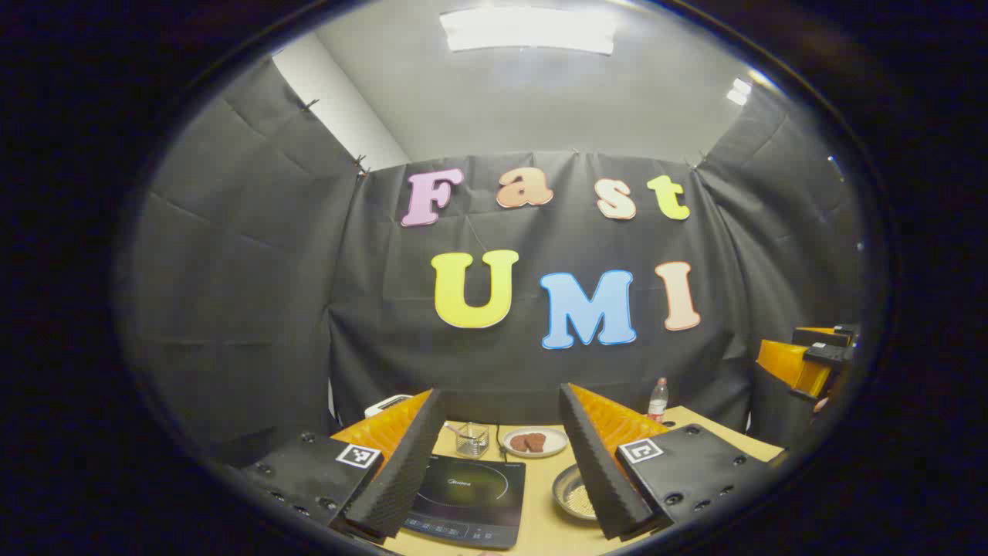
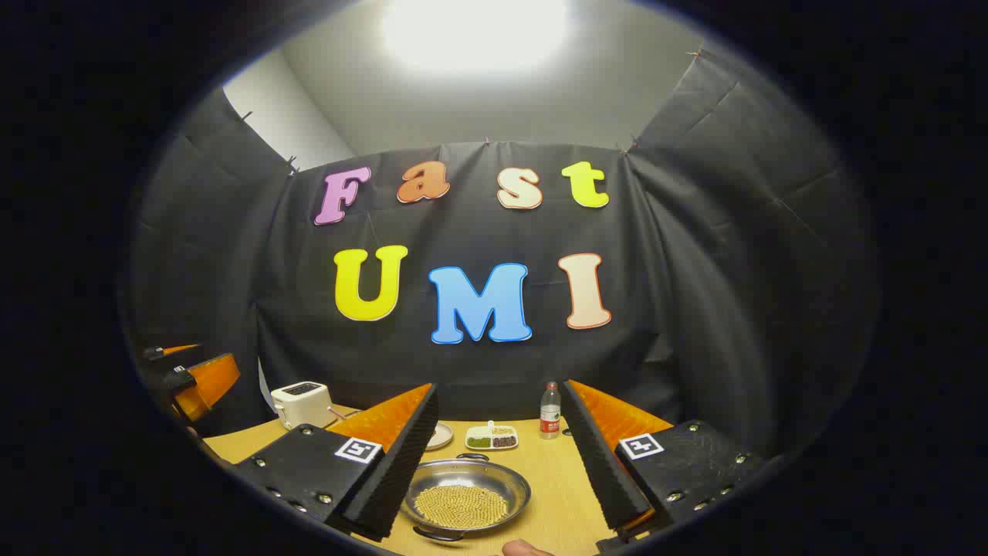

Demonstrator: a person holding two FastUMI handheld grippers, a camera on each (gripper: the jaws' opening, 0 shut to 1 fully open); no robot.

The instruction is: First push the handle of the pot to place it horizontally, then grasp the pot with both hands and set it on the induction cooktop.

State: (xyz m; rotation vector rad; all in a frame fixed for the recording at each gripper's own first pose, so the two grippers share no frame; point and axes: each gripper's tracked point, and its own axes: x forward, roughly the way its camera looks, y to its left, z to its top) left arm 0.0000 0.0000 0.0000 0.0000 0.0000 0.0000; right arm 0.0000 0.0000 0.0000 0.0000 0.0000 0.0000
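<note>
Both the left gripper and right gripper hang wide open above the table; the pot sits beside the cooktop.

Each hand-held gripper carries black screwed plates (square black-and-white markers attached) and ridged wedge fingers.

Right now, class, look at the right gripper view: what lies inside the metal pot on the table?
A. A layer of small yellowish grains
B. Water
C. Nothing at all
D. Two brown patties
A: in the right gripper view the pot holds a bed of small yellowish grains across its bottom, seen between the open right gripper fingers.
</note>
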